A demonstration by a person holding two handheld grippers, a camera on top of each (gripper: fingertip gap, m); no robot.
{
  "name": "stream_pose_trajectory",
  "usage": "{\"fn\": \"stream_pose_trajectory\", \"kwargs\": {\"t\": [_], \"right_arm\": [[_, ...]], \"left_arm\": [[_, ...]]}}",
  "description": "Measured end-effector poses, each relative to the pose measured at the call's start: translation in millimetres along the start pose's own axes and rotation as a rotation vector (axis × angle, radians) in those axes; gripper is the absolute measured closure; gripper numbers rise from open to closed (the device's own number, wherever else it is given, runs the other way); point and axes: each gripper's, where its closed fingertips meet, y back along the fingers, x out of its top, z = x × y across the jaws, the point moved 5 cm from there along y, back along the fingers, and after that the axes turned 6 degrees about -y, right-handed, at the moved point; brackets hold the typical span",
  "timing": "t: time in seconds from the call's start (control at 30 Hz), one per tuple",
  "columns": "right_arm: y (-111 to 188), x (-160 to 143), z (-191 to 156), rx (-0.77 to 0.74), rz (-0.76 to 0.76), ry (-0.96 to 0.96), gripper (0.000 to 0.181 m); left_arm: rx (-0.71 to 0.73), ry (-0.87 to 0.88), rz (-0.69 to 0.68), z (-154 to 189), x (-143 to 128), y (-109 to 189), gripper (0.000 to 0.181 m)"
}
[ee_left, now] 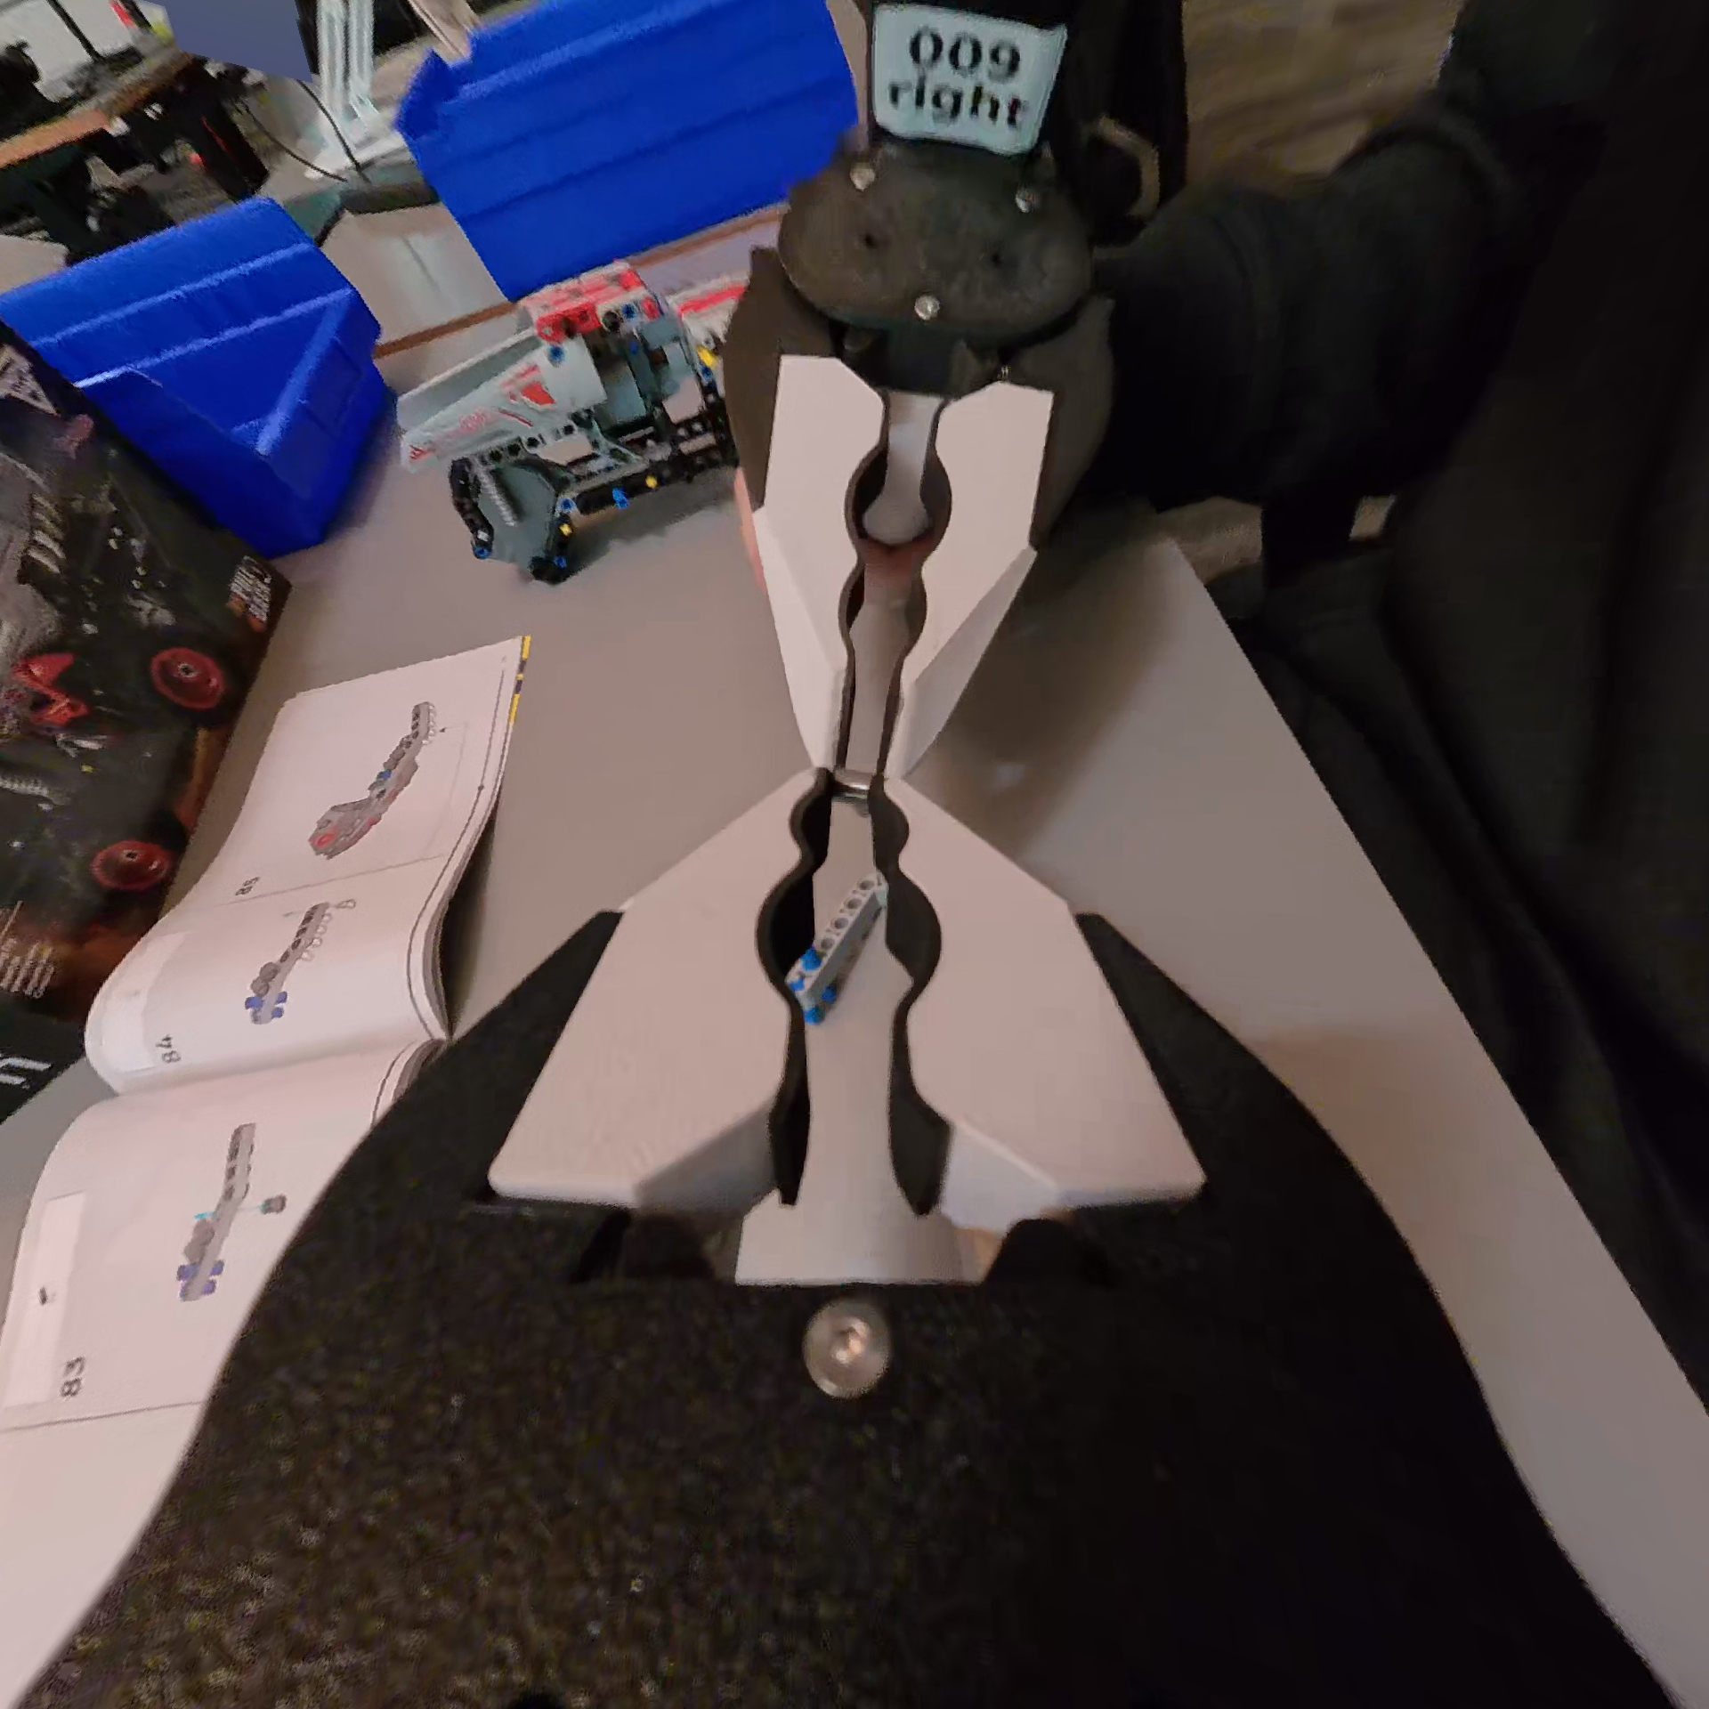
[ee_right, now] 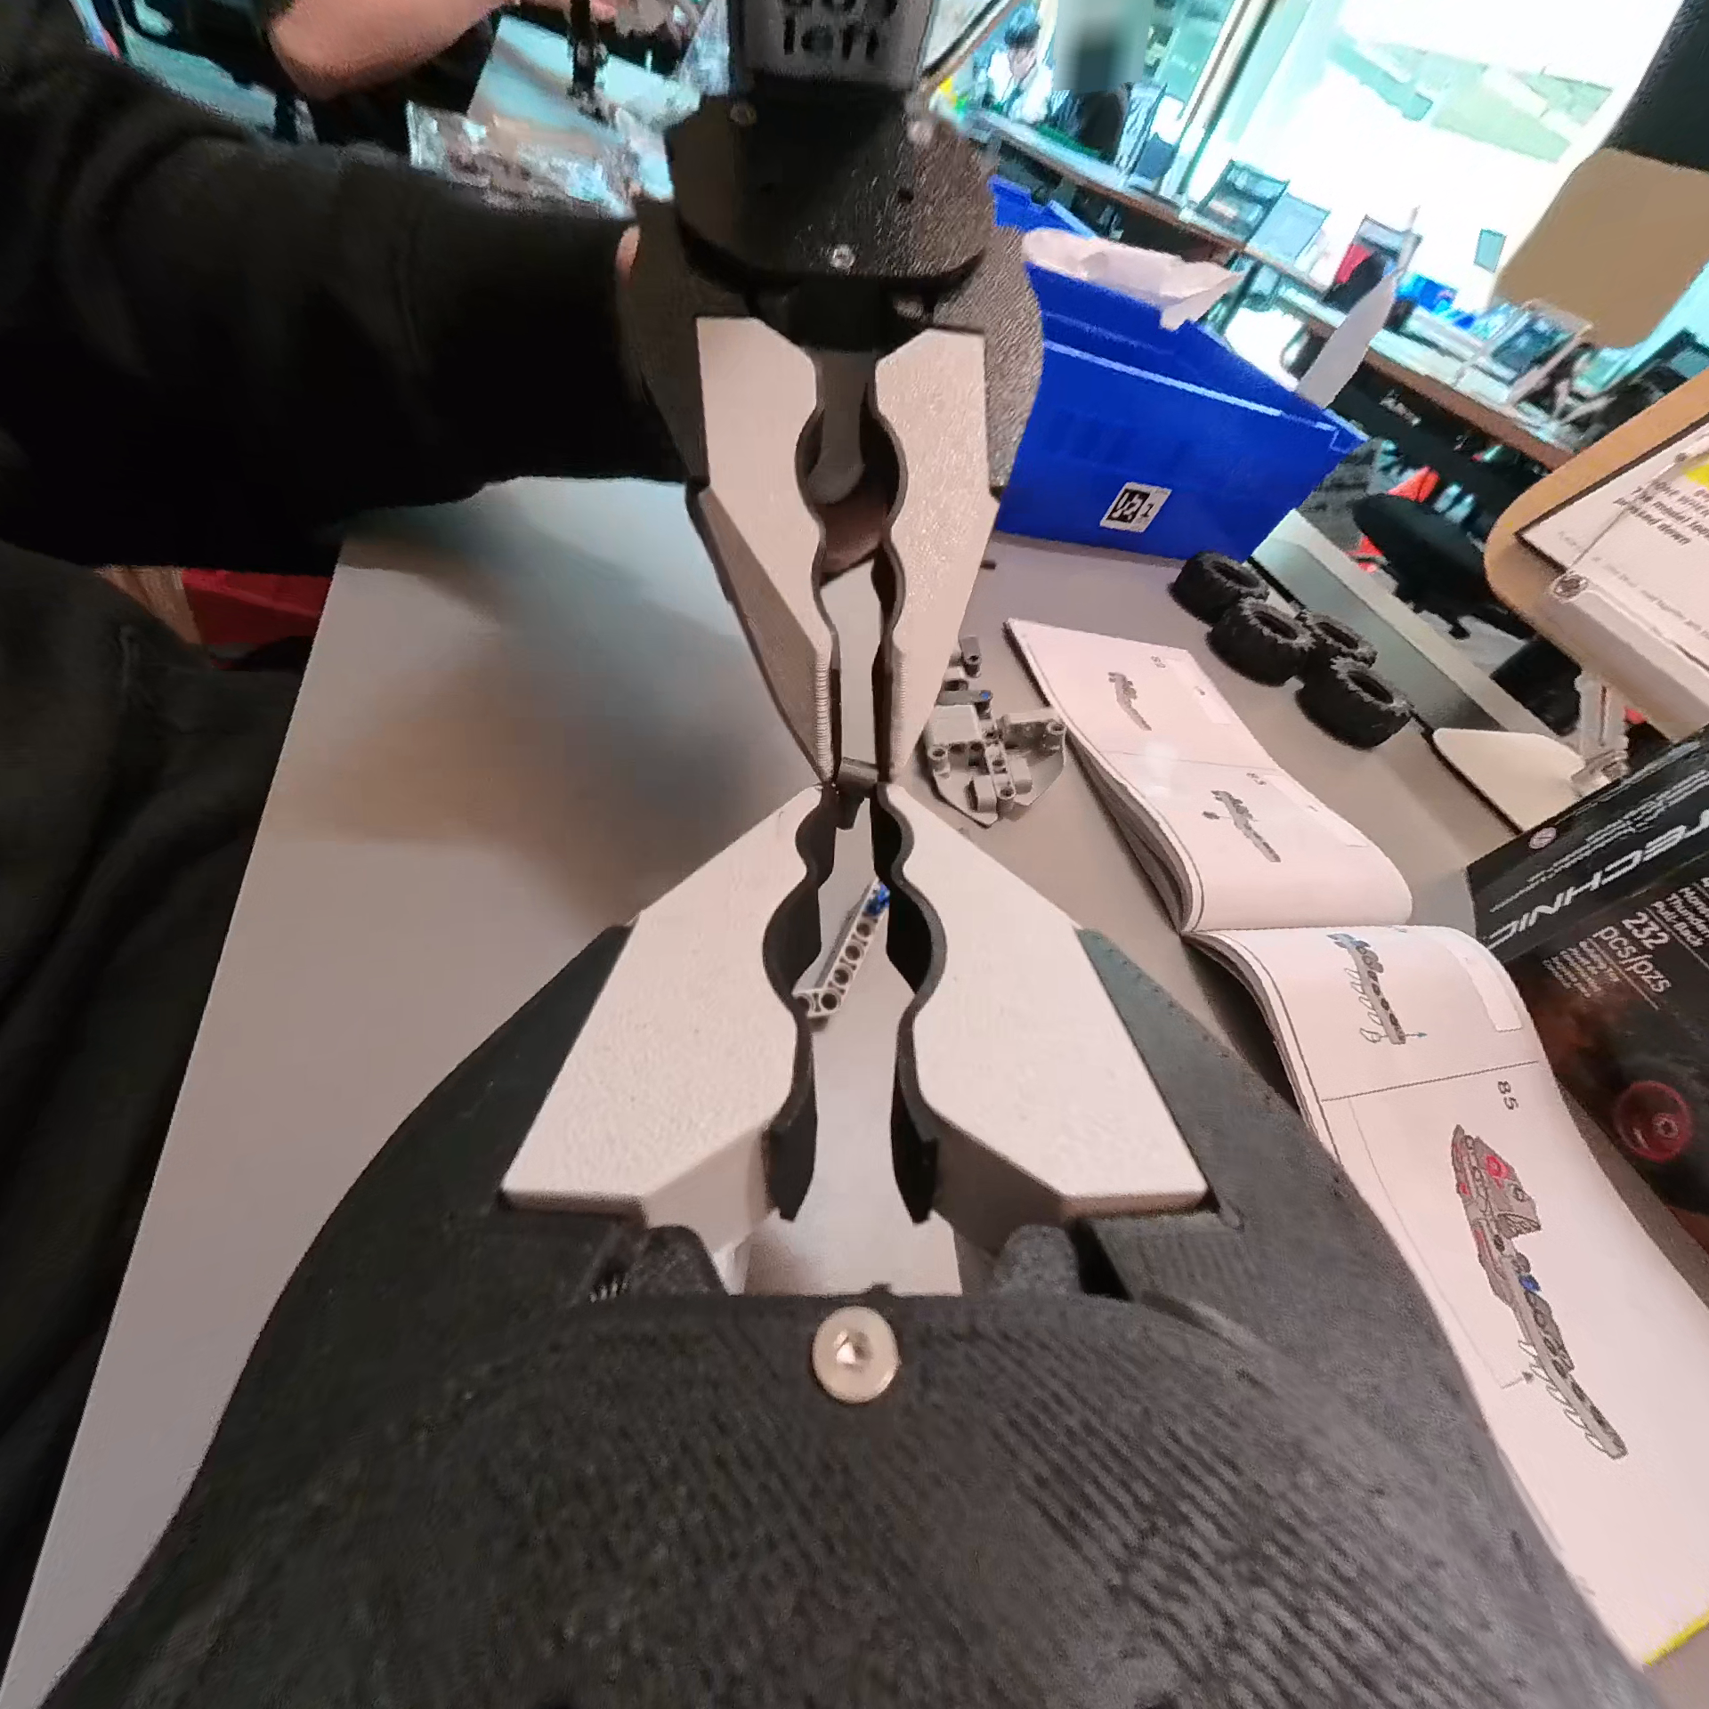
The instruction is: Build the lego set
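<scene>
My two grippers meet tip to tip above the white table point(ee_left: 1156, 832). My left gripper point(ee_left: 853, 797) and my right gripper point(ee_left: 860, 760) both close on a small dark grey lego piece point(ee_left: 853, 786) held between the tips. In the right wrist view the same piece point(ee_right: 856, 770) sits between my right gripper point(ee_right: 851, 803) and my left gripper point(ee_right: 855, 760). I cannot tell which one holds it tighter. A grey beam with blue pins point(ee_left: 837, 952) lies on the table under the fingers; it also shows in the right wrist view point(ee_right: 843, 962).
An open instruction booklet point(ee_left: 351, 832) point(ee_right: 1295, 879) lies beside the grippers. A half-built grey and red model point(ee_left: 573, 407), blue bins point(ee_left: 638, 129) point(ee_right: 1156, 416) and the set's box point(ee_left: 92, 647) stand nearby. Loose grey parts point(ee_right: 989, 749) and black tyres point(ee_right: 1295, 647) lie nearby. The table edge point(ee_left: 1387, 925) borders dark clothing. Less than 4 cm separates the two grippers' tips.
</scene>
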Motion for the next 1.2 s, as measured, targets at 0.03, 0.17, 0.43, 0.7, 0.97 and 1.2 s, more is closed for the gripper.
{"fn": "stream_pose_trajectory", "kwargs": {"t": [0.03,0.17,0.43,0.7,0.97,1.2], "right_arm": [[1.0,1.2,0.9,-0.002,0.025,-0.020,0.176],[5.3,5.0,6.2,-0.003,0.111,-0.118,0.178],[13.2,8.6,23.6,-0.053,0.226,-0.324,0.181],[8.1,6.4,21.6,-0.019,0.186,-0.385,0.181],[8.7,5.6,17.5,-0.022,0.156,-0.328,0.181],[5.6,5.0,15.7,-0.021,0.108,-0.323,0.181]], "left_arm": [[0.011,0.007,0.020,-0.6,1.3,0.8,0.176],[0.073,0.027,0.087,-3.8,5.0,2.6,0.175],[0.232,-0.083,-0.004,-3.0,1.1,1.6,0.166],[0.296,-0.105,-0.089,5.0,-5.2,-20.1,0.175],[0.289,0.078,-0.042,1.2,-0.6,-9.5,0.170],[0.331,-0.001,-0.108,2.4,-4.8,-8.6,0.181]]}}
